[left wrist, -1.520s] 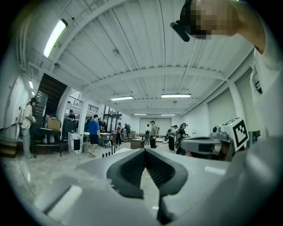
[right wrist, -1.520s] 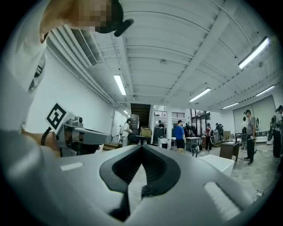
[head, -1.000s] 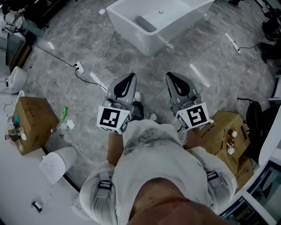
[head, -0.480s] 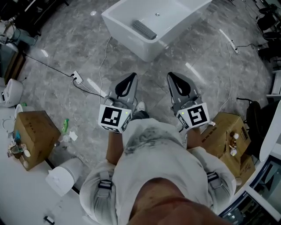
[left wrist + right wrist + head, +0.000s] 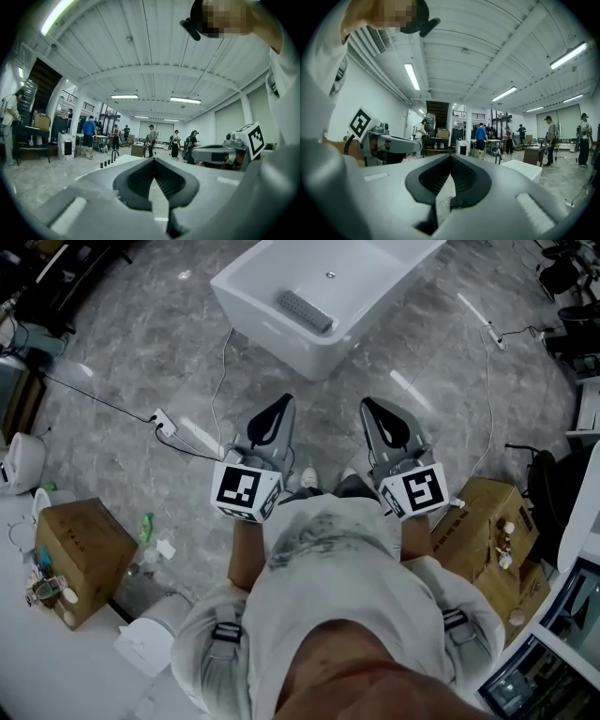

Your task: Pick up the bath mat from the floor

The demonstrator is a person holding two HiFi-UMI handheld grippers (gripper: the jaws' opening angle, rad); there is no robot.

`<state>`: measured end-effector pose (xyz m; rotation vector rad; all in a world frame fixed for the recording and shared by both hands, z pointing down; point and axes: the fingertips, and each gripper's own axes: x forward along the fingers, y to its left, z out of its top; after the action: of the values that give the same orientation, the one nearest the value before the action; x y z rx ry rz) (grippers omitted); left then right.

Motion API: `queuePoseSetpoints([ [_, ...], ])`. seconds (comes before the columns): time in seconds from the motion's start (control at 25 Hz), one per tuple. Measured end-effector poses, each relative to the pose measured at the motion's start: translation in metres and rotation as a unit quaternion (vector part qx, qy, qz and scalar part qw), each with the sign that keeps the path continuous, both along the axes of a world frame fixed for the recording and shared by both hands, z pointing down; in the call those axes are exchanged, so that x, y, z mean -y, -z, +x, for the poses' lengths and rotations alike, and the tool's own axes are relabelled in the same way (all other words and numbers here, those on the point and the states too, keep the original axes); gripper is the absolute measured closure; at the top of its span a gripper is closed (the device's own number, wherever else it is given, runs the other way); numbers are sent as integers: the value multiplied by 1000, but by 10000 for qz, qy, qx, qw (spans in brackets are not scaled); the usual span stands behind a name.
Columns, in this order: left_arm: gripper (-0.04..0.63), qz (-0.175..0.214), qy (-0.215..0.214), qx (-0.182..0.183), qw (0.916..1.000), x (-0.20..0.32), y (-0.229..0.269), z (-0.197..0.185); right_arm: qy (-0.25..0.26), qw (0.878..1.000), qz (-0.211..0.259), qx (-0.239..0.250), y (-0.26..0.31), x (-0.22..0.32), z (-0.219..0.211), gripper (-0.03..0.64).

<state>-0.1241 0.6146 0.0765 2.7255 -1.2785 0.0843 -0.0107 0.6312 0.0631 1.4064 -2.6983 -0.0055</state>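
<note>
I see no bath mat on the floor in any view. A small grey ribbed piece point(image 5: 305, 310) lies inside the white bathtub point(image 5: 246, 294) ahead; I cannot tell what it is. My left gripper point(image 5: 282, 403) and right gripper point(image 5: 367, 405) are held side by side at waist height, pointing level toward the tub. Both are shut with nothing between the jaws. In the left gripper view the left gripper point(image 5: 153, 160) shows closed tips, and so does the right gripper point(image 5: 450, 157) in its own view. The tub's corner point(image 5: 526, 169) shows ahead.
Cardboard boxes stand at the left point(image 5: 82, 557) and right point(image 5: 480, 514). A power strip point(image 5: 166, 418) with cables lies on the grey marble floor. A white fixture point(image 5: 150, 645) sits at the lower left, a dark chair point(image 5: 544, 491) at the right. Several people stand far off.
The floor, boxes and power strip have slid down the head view as the person walks toward the tub. Both grippers stay shut and side by side.
</note>
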Motion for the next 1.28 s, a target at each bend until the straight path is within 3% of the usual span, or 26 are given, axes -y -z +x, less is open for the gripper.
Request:
queuePoseSetpoints([
  [0.44,592,-136,-43,29,9999,63,-13,19,41,9999,-104,-7,-10,67,13,615],
  [0.76,592,-132,368,147,9991,124,-12,40,396,9992,-75,81,-7,134,38,615],
  [1.28,592,-107,1004,202,9947,211,-2,111,981,9949,-24,212,3,233,116,615],
])
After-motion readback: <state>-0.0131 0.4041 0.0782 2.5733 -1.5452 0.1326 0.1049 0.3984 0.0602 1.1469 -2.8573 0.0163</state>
